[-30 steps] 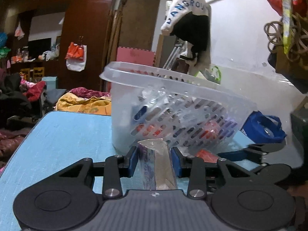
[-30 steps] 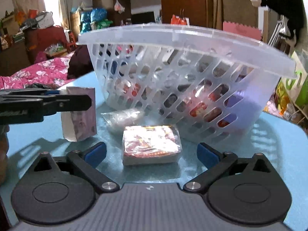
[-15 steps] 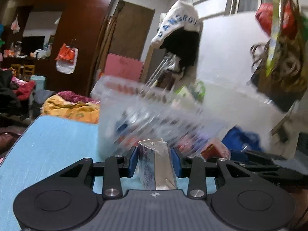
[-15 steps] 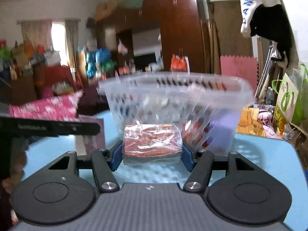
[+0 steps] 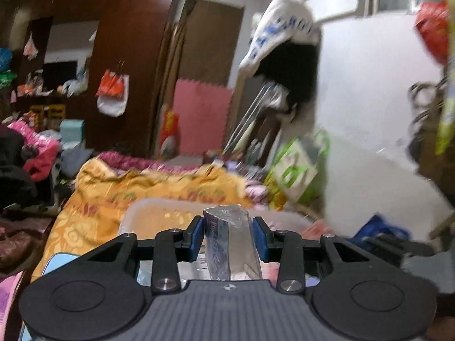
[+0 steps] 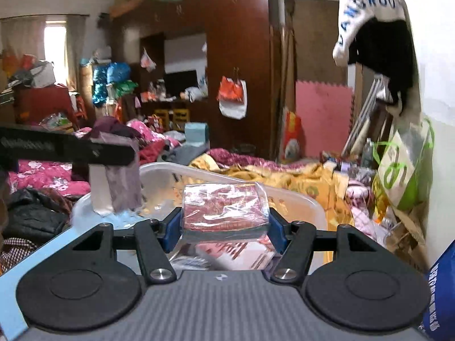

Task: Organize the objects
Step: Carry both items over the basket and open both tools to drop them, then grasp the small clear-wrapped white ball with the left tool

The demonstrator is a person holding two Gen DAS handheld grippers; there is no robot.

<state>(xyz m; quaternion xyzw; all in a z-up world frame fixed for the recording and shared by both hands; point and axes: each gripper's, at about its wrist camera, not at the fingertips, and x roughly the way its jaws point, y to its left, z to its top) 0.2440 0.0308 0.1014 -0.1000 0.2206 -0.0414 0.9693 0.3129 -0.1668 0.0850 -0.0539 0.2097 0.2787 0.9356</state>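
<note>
red packet (image 6: 225, 209): flat, clear-wrapped, red-gold print, level, held up over basket | clear sachet (image 5: 231, 246): tall, narrow, bluish print, upright, held up at 12 o'clock edge | basket (image 6: 295, 199): translucent white plastic, open top, packets inside

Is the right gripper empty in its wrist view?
No, the right gripper pinches a red wrapped packet between its blue pads.

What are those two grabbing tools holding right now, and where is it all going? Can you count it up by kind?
Clear-wrapped packets held in a tool: 2 (purple-printed packet, red packet)
Clear plastic baskets: 1 (basket)
Tools: 2 (left tool, right tool)
Total: 5
</note>
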